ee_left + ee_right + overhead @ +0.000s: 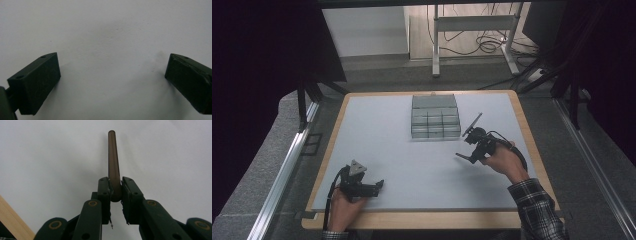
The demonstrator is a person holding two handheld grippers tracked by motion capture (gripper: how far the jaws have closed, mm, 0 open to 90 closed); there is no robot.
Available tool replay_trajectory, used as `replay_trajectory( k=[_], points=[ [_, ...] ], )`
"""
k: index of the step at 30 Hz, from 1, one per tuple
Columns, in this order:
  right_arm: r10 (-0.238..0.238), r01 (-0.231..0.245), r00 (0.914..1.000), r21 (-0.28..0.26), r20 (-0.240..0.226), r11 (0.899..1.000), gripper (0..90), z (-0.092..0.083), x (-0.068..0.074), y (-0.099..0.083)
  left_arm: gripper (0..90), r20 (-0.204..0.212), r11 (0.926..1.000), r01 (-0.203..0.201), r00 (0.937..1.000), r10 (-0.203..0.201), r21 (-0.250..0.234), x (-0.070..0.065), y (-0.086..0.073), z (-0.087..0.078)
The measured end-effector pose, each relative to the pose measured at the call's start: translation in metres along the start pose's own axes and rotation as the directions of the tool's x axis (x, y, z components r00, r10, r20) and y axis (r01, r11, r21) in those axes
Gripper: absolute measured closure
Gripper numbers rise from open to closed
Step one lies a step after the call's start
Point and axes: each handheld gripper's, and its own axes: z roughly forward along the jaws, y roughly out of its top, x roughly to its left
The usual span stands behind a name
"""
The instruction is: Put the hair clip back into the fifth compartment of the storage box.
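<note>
Right gripper view is where the grip is seen best: the right gripper (115, 192) is closed tight on a thin brown stick (113, 160), near one end of it. The stick is squeezed between the two black pads, and the rest of it pokes straight out past the jaws over the white table (50, 157). A strip of the table's wooden edge (12, 220) is seen in the bottom left corner of that view.

From the high view, the right gripper (474, 145) is found on the right side of the table (377, 125), not far from the right edge, and it is held in a hand (502, 162). A dark thin thing is seen pointing up and away from it there, but it is too small for it to be told whether that is the stick. A grey box with small square pockets (435, 116) is seen toward the far edge, in the middle. What lies in the pockets cannot be told.

So the picking up looks done. What is left is likely the carrying and the putting down, maybe at the grey box.

The left gripper (362, 184) is rested near the front left corner of the table. In the left gripper view its jaws are spread wide apart, and nothing is held between them; bare white table (110, 37) is seen there.
</note>
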Motion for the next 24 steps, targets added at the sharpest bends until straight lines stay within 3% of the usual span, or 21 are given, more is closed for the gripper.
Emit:
replay_trajectory(
  k=[13,24],
  points=[
    [0.015,-0.016,0.9998,-0.084,-0.011,0.996,76.4,-0.015,-0.002,0.003,0.3,-0.001,1.0000,-0.001,1.0000,0.001,0.000,0.000,0.000,0.000],
    [0.031,-0.032,0.9995,-0.197,-0.009,0.980,76.4,-0.026,-0.005,0.008,0.4,0.000,1.0000,-0.001,1.0000,0.001,0.000,0.000,0.000,0.000]
  ],
)
